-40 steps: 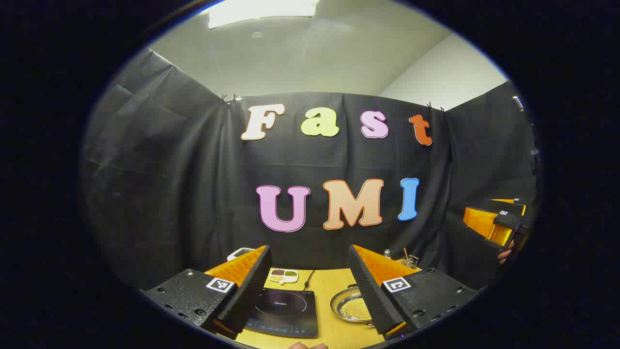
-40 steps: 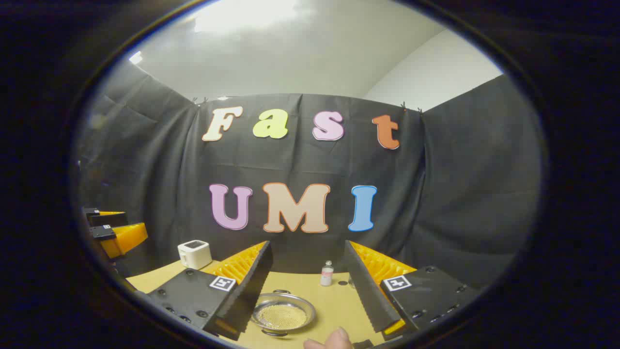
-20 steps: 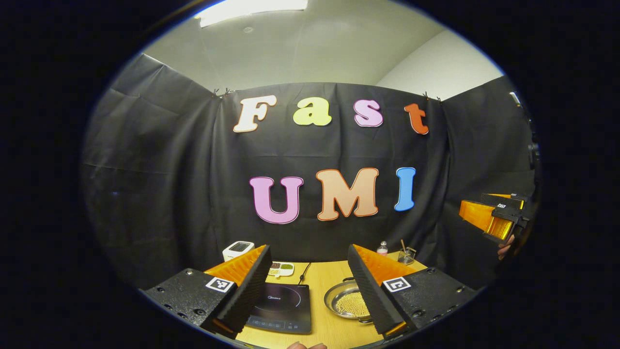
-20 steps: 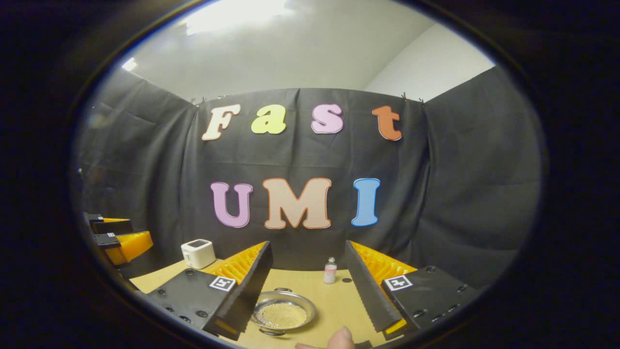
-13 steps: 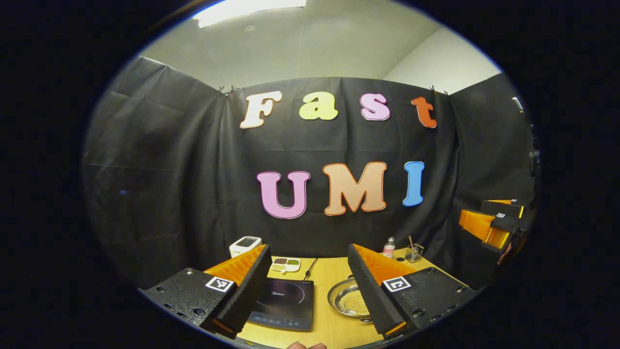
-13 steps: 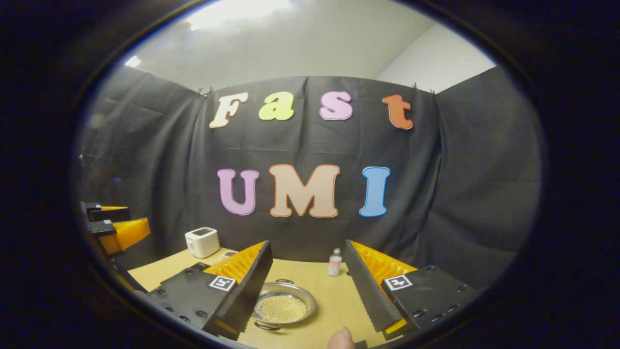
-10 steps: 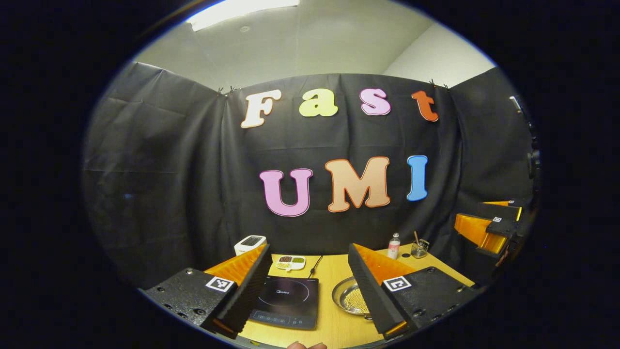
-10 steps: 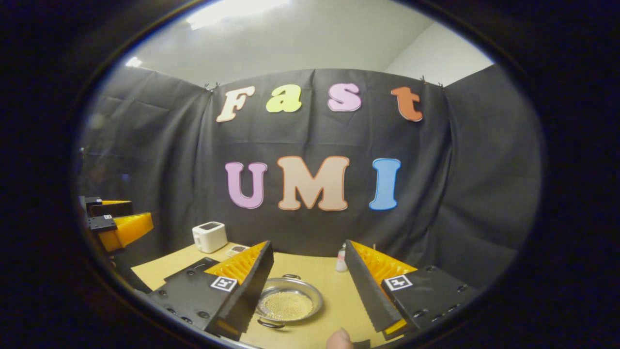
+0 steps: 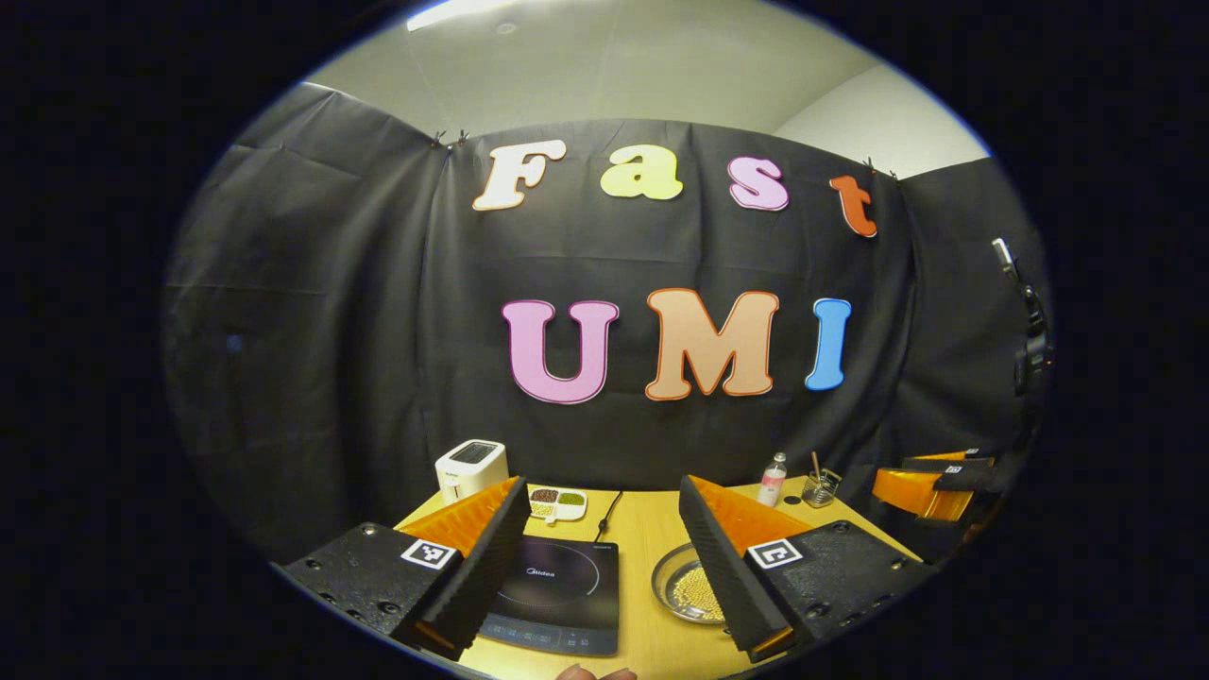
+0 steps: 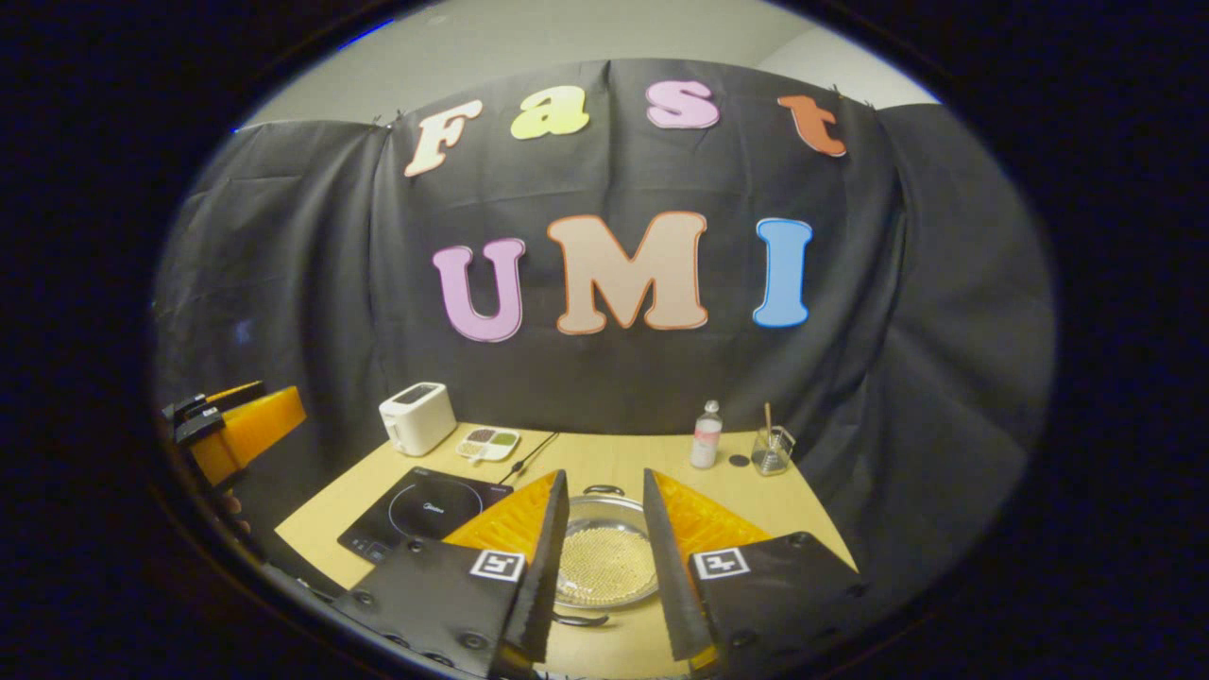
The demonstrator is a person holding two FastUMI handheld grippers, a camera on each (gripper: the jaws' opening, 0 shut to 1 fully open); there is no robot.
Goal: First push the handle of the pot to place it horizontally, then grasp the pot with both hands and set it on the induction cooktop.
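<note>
Right gripper (image 10: 604, 529) partly hides the pot (image 10: 604, 567).

The wooden counter (image 10: 812, 515) carries a cooktop (image 10: 425, 510) toward its left edge and a pot (image 10: 604, 562) near the middle. Along the far edge stand a toaster (image 10: 416, 416), a divided dish (image 10: 487, 441), a bottle (image 10: 705, 436) and a glass (image 10: 771, 451).
</note>
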